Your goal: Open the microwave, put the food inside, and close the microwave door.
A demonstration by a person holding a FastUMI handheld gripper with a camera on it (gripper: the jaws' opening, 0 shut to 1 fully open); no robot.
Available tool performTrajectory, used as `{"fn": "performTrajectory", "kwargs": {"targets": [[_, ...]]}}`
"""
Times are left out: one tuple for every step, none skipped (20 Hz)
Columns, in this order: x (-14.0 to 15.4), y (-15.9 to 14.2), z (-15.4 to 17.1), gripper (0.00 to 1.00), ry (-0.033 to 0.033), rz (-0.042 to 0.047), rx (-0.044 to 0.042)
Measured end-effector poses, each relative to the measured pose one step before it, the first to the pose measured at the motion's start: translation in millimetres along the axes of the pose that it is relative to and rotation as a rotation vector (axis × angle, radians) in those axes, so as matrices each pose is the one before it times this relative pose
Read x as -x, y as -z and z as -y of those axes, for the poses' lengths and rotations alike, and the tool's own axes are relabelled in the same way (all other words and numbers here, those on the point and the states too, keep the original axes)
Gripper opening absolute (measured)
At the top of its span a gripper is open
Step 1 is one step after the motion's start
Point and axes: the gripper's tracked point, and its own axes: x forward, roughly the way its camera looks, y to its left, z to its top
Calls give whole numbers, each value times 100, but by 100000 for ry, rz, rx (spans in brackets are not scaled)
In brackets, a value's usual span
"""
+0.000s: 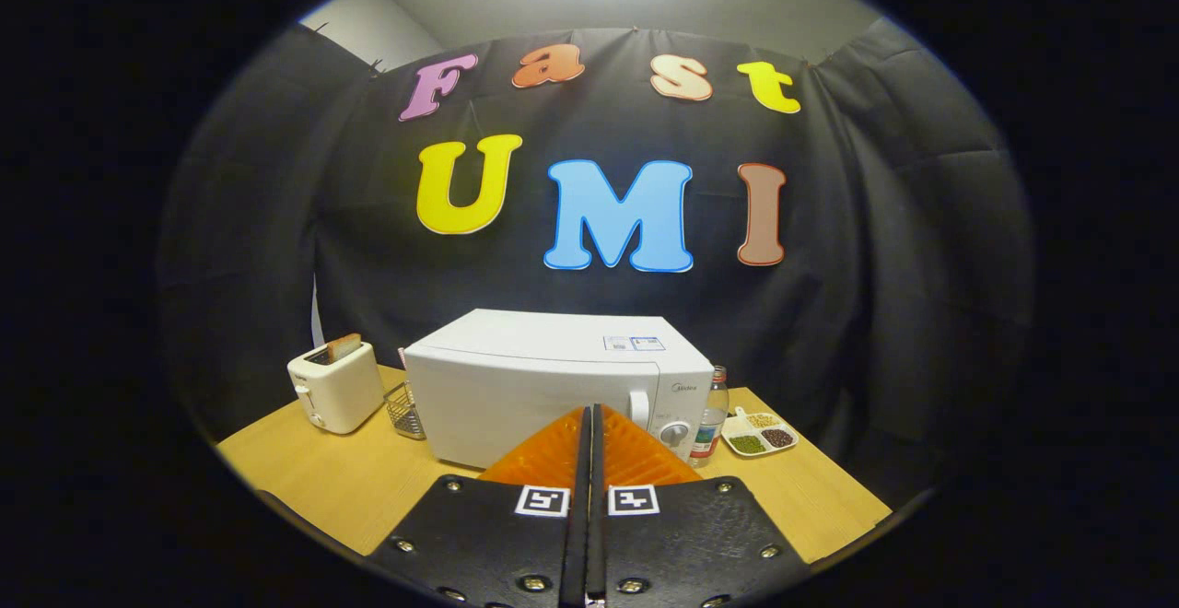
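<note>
Claw (590, 410) pressed together, empty, hiding part of the closed microwave (553, 378) front.

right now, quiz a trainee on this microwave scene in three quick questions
1. True or false: the microwave door is open.
2. What sticks out of the toaster? A) toast B) fork C) nothing
3. The tool fingers are pressed ____.

Key: 1. False: the door is closed, handle just beyond the fingertips. 2. A: toast. 3. Together, holding nothing.
</note>
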Motion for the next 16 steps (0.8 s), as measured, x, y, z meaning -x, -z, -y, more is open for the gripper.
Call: {"fn": "performTrajectory", "kwargs": {"targets": [[1174,-104,-60,1,-621,452,-502],[1073,153,-193,2,-565,-61,-33],[861,15,-56,4,-131,32,68],[1028,73,12,8,-451,288,93],[948,-12,-108,24,99,479,-453],[791,-39,23,35,261,1189,-504],[781,-98,-94,55,-43,1074,-281],[617,-65,-34,66,306,775,-323],[611,-235,73,87,574,978,-137],[527,-280,247,93,730,1261,286],[433,-356,278,96,879,1067,502],[315,-105,329,95,709,562,304],[224,-77,376,95,1000,204,-127],[224,-73,414,95,846,37,-435],[105,-66,405,95,1028,-87,-777],[51,72,456,95,982,-380,-956]]}}
